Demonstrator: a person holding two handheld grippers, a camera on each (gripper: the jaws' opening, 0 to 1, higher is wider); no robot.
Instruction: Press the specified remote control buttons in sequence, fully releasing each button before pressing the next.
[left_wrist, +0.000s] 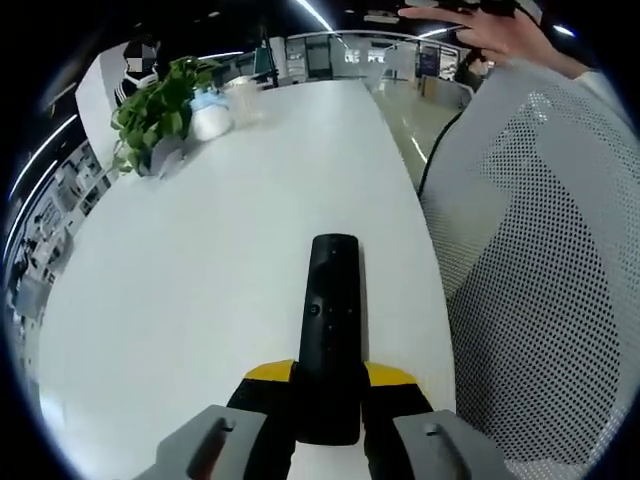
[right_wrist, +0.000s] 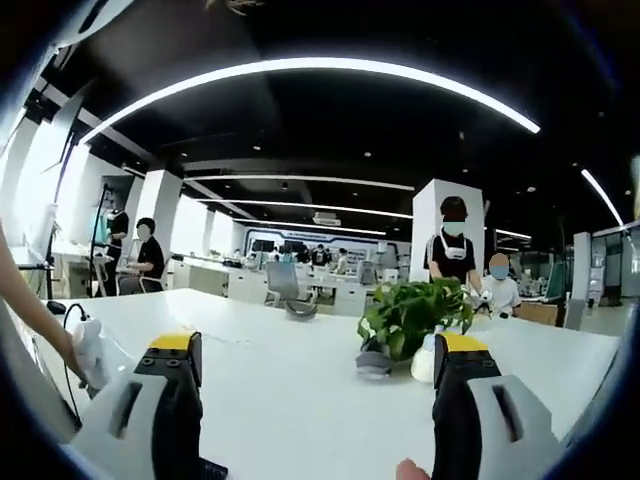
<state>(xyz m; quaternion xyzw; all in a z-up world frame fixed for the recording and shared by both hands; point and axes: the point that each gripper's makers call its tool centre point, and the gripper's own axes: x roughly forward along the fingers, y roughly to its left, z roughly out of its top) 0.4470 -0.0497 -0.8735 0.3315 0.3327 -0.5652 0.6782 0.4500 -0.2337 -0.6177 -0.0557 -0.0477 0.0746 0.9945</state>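
Near counter's (left_wrist: 180, 300) right edge: black remote (left_wrist: 330, 320) lies lengthwise, near end clamped between left gripper's (left_wrist: 330, 400) jaws. Right gripper (right_wrist: 315, 375) held above counter, jaws wide apart, empty. Potted plant (left_wrist: 150, 110) at far left edge.

The left gripper view looks steeply down from close above the white table (left_wrist: 200, 300), facing along its length toward the far end. The right gripper view sits low near the tabletop, facing level across it into the office. Both share the table and the potted plant (left_wrist: 155, 110) (right_wrist: 410, 315).
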